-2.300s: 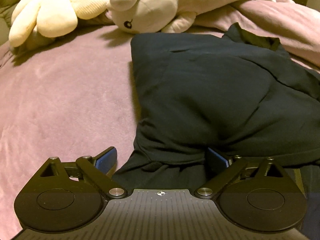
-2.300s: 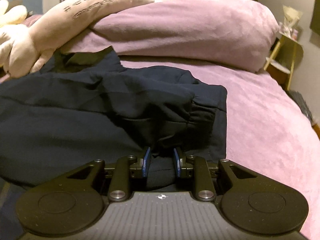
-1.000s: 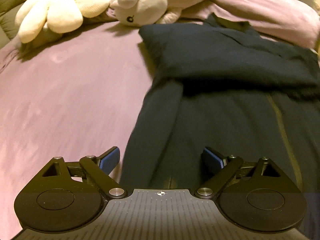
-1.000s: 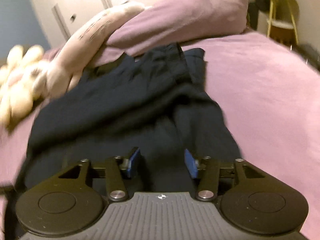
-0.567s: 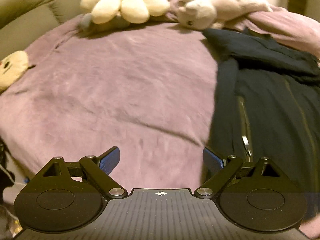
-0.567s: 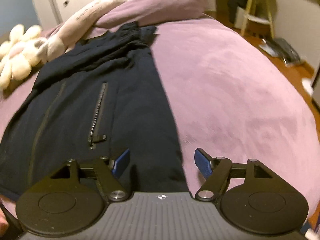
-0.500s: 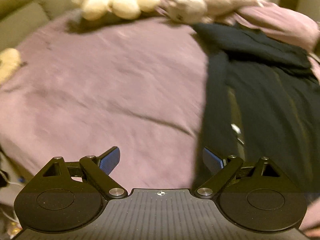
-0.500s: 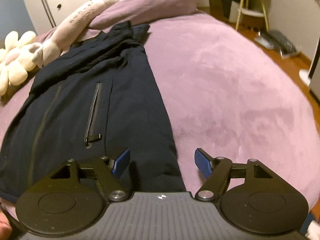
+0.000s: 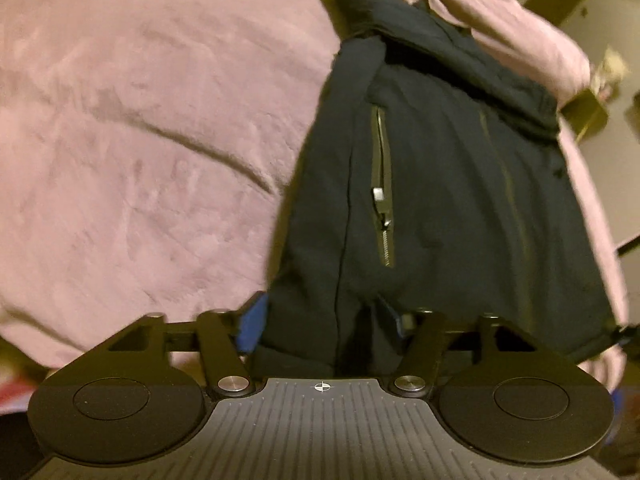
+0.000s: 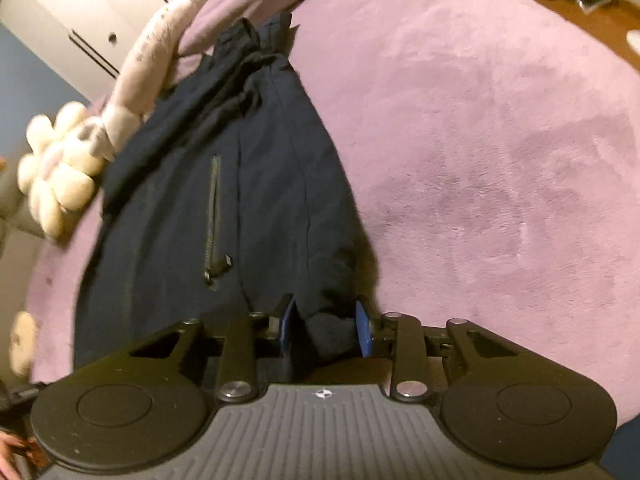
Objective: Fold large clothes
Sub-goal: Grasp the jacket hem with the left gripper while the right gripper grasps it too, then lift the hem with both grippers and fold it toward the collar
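Note:
A dark navy jacket (image 9: pixel 440 200) lies front up on the pink bedspread (image 9: pixel 140 120), its upper part folded down near the pillow. My left gripper (image 9: pixel 323 318) is at the jacket's near left hem corner. Its jaws are closing, with the hem fabric bunched between the blue pads, and a firm pinch does not show. In the right wrist view the jacket (image 10: pixel 260 220) runs away from me, a pocket zip (image 10: pixel 214 220) on its front. My right gripper (image 10: pixel 324 330) straddles the near right hem corner. Its jaws are closing too, around a lump of fabric.
A flower plush (image 10: pixel 52 184) and a long pale plush (image 10: pixel 152 72) lie beyond the jacket's left side, with a pink pillow (image 9: pixel 520 40) behind its collar. Bare bedspread (image 10: pixel 500 160) spreads to the right. A yellow side table (image 9: pixel 588 108) stands past the bed.
Both grippers have pulled back from the folded upper part to the jacket's near hem, one at each corner. Their jaws, wide half a second ago, have narrowed around the fabric.

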The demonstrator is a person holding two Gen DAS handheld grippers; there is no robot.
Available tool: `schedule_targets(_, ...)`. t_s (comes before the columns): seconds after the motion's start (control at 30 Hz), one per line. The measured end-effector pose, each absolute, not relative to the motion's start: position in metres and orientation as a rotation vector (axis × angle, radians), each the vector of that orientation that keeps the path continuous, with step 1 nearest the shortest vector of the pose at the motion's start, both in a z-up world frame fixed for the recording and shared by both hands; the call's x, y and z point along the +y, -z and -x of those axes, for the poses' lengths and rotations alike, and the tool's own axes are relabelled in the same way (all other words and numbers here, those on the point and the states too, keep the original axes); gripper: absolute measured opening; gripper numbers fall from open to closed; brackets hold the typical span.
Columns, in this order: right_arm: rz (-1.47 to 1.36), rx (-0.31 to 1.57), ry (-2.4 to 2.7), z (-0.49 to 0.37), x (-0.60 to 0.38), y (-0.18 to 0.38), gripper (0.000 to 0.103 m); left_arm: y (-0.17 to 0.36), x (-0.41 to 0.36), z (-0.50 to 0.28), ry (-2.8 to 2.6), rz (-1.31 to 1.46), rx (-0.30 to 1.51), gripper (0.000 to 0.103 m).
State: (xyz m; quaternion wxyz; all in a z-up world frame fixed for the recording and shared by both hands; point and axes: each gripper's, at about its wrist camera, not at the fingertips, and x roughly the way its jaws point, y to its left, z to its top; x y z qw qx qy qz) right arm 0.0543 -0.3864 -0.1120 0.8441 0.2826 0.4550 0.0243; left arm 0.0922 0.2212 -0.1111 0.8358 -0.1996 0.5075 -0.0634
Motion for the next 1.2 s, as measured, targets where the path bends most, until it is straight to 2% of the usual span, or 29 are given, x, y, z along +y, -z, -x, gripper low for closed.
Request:
schedule_targets(0.07, -0.629, 0.970, -0.065, -0.056, -0.389, 0.115, 0.034, 0.110, 0.224, -0.092, 0.159, 0.450, 1.064, 0.053)
schedule_targets(0.13, -0.654, 0.985, -0.066, -0.059, -0.391, 0.119, 0.039, 0.110, 0.225, -0.093, 0.177, 0.461, 1.061, 0.053)
schedule_targets(0.27, -0.692, 0.999, -0.078, -0.066, -0.392, 0.127, 0.046, 0.117, 0.216, -0.100, 0.202, 0.403, 1.099, 0.069)
schedule_targets(0.3, -0.693, 0.998, -0.083, -0.067, -0.391, 0.127, 0.046, 0.118, 0.213, -0.101, 0.206, 0.386, 1.106, 0.070)
schedule_targets(0.37, -0.669, 0.987, -0.091, -0.069, -0.387, 0.125, 0.029, 0.118, 0.206, -0.104, 0.215, 0.342, 1.117, 0.070)
schedule_targets(0.4, -0.661, 0.989, -0.103, -0.069, -0.386, 0.124, 0.028, 0.118, 0.205, -0.105, 0.220, 0.334, 1.120, 0.068)
schedule_targets(0.47, -0.659, 0.982, -0.119, -0.071, -0.383, 0.121, 0.024, 0.115, 0.204, -0.106, 0.213, 0.316, 1.117, 0.045)
schedule_targets(0.5, -0.657, 0.976, -0.134, -0.072, -0.382, 0.118, 0.023, 0.114, 0.206, -0.107, 0.204, 0.318, 1.117, 0.039)
schedule_targets(0.53, -0.666, 0.964, -0.152, -0.074, -0.381, 0.115, 0.023, 0.111, 0.210, -0.108, 0.201, 0.356, 1.114, 0.026)
schedule_targets(0.57, -0.683, 0.949, -0.170, -0.076, -0.381, 0.111, 0.022, 0.107, 0.216, -0.109, 0.216, 0.417, 1.104, 0.022)
schedule_targets(0.87, -0.728, 0.759, -0.226, -0.134, -0.383, 0.061, 0.022, 0.031, 0.222, -0.153, 0.293, 0.582, 0.833, 0.018)
schedule_targets(1.03, -0.716, 0.659, -0.163, -0.200, -0.383, 0.035, 0.022, 0.025, 0.223, -0.218, 0.221, 0.644, 0.766, 0.017)
schedule_targets(1.2, -0.712, 0.636, -0.022, -0.267, -0.382, 0.032, 0.023, 0.037, 0.224, -0.286, 0.075, 0.666, 0.743, 0.017)
